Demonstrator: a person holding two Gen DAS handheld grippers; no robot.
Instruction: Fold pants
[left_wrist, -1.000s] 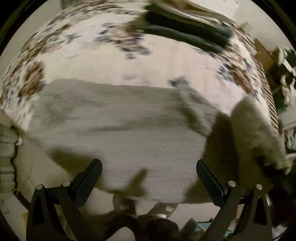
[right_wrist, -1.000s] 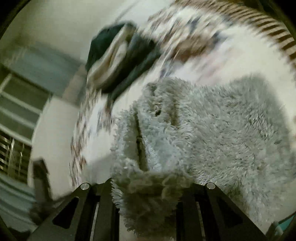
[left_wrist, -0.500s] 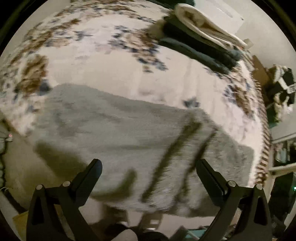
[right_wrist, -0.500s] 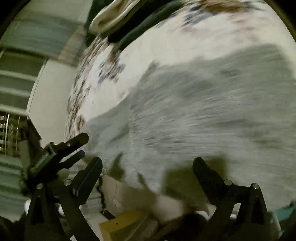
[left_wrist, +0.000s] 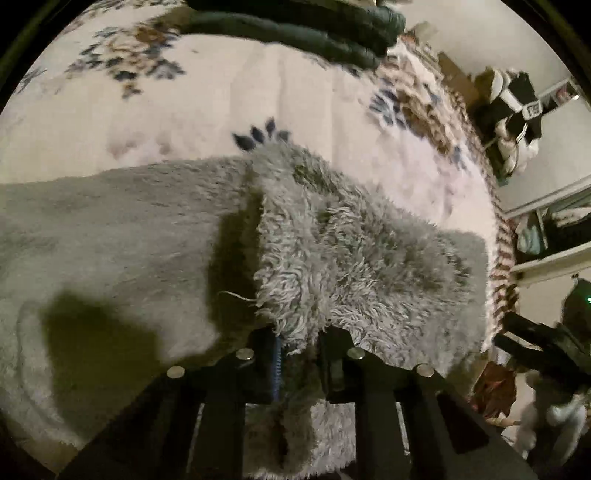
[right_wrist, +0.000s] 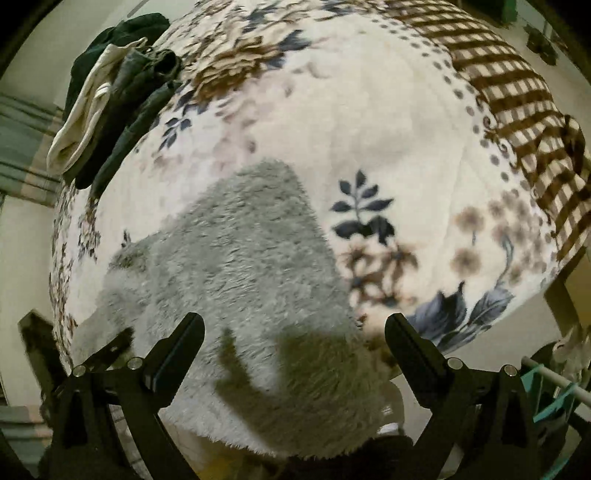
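Observation:
Fluffy grey pants lie on a floral blanket on the bed. My left gripper is shut on the near edge of the pants, with a folded flap of shaggy fabric rising from its fingers. In the right wrist view the same grey pants spread over the bed's near edge. My right gripper is open and empty, hovering above that near part of the pants, its shadow falling on the fabric.
A pile of folded dark and cream clothes sits at the bed's far side, also in the left wrist view. A brown checked blanket border runs along the right. Cluttered shelves stand beyond the bed.
My left gripper went from open above the pants to shut on their edge. My right gripper let go of the pants and stands open above them.

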